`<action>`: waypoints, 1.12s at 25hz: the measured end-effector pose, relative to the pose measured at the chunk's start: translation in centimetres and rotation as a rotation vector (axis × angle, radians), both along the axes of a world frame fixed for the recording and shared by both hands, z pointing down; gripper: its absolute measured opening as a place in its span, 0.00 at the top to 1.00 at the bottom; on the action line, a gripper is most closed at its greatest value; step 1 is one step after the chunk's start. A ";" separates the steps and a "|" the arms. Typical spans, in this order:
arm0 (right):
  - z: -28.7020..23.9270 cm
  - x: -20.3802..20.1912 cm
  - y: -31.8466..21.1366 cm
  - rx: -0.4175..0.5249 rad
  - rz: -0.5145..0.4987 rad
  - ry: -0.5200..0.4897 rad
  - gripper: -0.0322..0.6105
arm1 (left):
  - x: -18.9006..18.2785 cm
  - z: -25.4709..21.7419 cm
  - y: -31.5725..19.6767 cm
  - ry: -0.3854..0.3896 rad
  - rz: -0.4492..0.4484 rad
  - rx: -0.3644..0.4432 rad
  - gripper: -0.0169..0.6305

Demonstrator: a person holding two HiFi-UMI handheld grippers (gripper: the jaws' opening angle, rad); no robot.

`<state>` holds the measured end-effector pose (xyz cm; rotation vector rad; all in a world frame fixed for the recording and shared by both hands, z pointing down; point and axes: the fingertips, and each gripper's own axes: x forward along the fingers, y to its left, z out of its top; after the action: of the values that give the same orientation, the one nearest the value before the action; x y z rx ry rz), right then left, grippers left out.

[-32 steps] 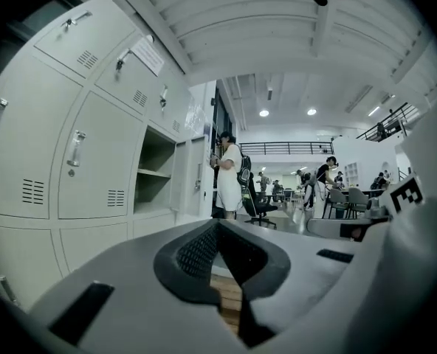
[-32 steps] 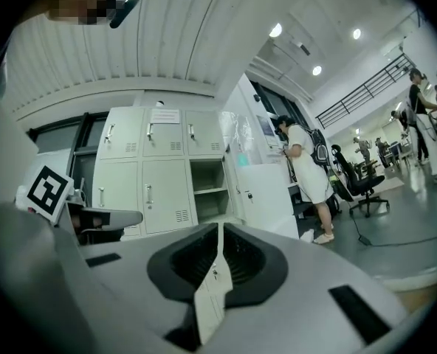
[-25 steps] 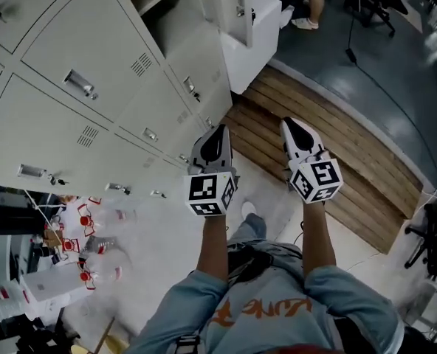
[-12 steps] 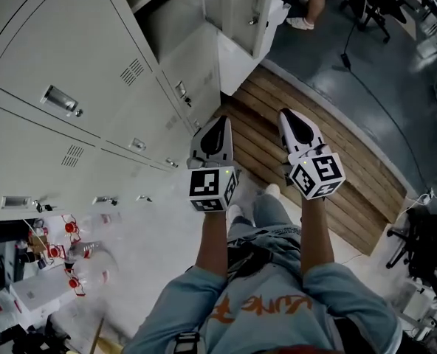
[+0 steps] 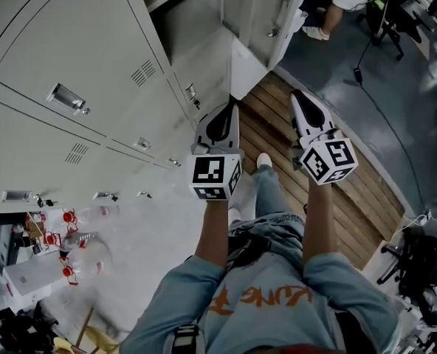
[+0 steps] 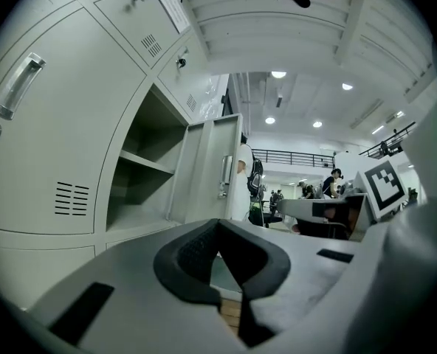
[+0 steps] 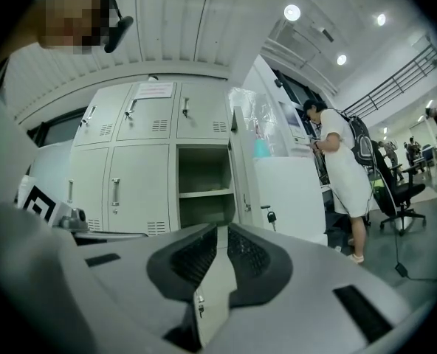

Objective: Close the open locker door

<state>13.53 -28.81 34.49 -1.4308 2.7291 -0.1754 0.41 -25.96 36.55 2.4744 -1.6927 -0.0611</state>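
— Both grippers are held out side by side, well apart from the lockers. The left gripper (image 5: pixel 229 109) is seen with its jaws brought together at the tips, and nothing is caught between them.

— And the right gripper (image 5: pixel 300 99)?

— Its jaws are drawn all but together, with only a thin slit left between the pads. Nothing is gripped there either; just a pale locker front is glimpsed through the slit.

— Where is the locker door (image 5: pixel 257 12) to be found?

— At the far end of the locker bank (image 5: pixel 71 57), swung wide out from the open compartment (image 5: pixel 190 17). Its handle (image 5: pixel 279 13) is turned towards the room, and the door is touched by neither gripper.

— What can be made out inside?

— One shelf (image 6: pixel 141 164) is shown across the compartment in the left gripper view. The other doors along the bank are seen closed, each fitted with a handle and vent slots.

— And around the bank?

— A wooden floor strip (image 5: pixel 336 175) is laid below the two grippers. A person in white (image 7: pixel 344 161) is stood beyond the open door, and bottles with red labels (image 5: pixel 71 249) are heaped at the foot of the bank's near end.
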 end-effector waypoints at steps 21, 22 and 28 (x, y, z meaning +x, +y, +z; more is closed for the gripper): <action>-3.3 -0.6 -13.6 0.071 -0.073 -0.020 0.88 | 0.8 0.2 -10.9 -0.004 -0.005 0.021 0.95; -3.3 -0.7 -13.9 0.065 -0.083 -0.020 0.88 | 1.0 0.3 -11.2 0.002 -0.001 0.017 0.95; -3.4 -1.4 -14.5 0.053 -0.123 -0.020 0.88 | 1.4 1.0 -12.1 0.023 0.007 0.002 0.95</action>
<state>12.17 -43.35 31.10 -1.2425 2.7845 -0.1205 1.80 -38.09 37.54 2.4711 -1.6758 -0.0906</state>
